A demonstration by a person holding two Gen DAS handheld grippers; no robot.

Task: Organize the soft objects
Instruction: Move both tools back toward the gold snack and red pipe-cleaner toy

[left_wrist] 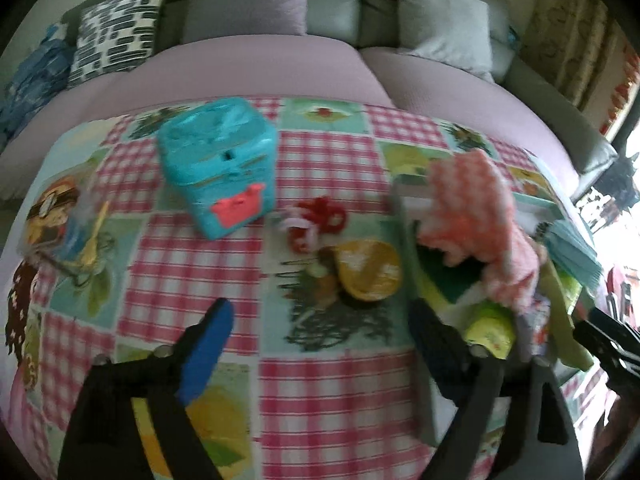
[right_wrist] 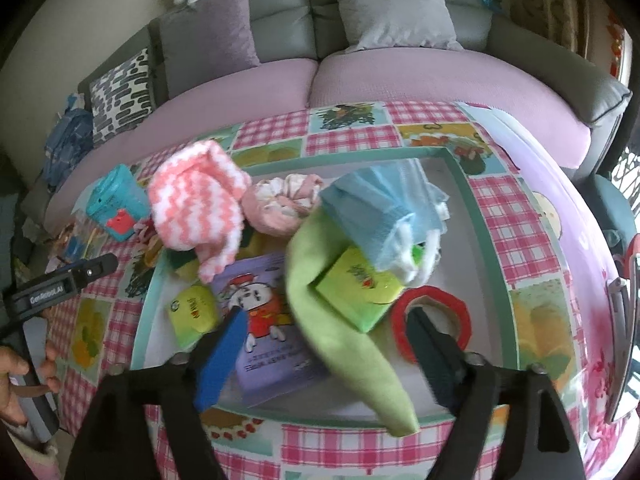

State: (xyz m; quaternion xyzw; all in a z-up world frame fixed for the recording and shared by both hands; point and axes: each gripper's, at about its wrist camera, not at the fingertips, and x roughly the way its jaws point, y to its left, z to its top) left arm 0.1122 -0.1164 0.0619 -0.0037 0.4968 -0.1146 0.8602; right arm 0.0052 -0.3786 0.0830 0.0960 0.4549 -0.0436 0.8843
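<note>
Both grippers are hanging wide open right now, nothing pinched in either. The right gripper (right_wrist: 324, 340) sits over the near half of the teal-rimmed tray (right_wrist: 486, 240); the green cloth (right_wrist: 332, 320) runs straight through the gap between its jaws without touching them, and its tail flops over the tray's near rim. The red tape ring (right_wrist: 430, 320) sits right at the right jaw, and the purple cartoon packet (right_wrist: 268, 320) lies under the blue-padded left jaw. Further ahead in the tray are the pink-and-white knit cloth (right_wrist: 200, 204) and the light blue cloth (right_wrist: 380, 208). The left gripper (left_wrist: 320, 340) hovers over the checkered tablecloth (left_wrist: 328, 400), with a red hair tie (left_wrist: 320, 216) and the turquoise box (left_wrist: 218, 168) out ahead of the jaws, and the tray off past its right jaw.
</note>
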